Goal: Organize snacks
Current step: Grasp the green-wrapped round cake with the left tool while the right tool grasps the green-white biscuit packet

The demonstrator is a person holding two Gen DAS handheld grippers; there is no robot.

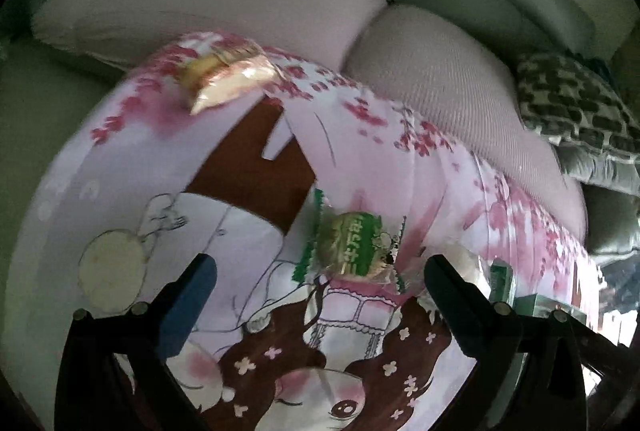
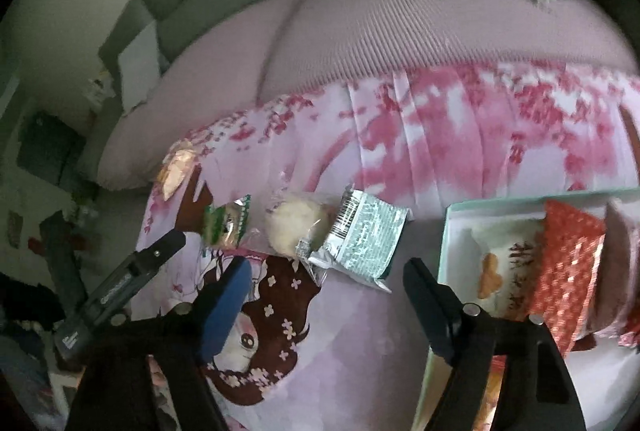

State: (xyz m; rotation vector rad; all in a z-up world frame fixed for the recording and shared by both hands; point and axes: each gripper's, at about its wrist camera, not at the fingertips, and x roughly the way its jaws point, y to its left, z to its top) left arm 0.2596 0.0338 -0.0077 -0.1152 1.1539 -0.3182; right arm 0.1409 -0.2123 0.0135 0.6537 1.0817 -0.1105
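Left gripper (image 1: 320,287) is spread, a green snack (image 1: 352,251) just ahead between its fingers. Right gripper (image 2: 328,287) is spread too, a foil packet (image 2: 362,241) just beyond its fingertips.

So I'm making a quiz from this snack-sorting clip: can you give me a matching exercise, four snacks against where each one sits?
Things:
1. green-wrapped snack
2. silver-green packet
3. red packet
4. orange-gold packet

Places:
A. inside the mint box
B. far corner of the printed cloth
C. just ahead of the left tool
D. on the cloth beside the box, next to the pale round bun

Pairs: 1-C, 2-D, 3-A, 4-B
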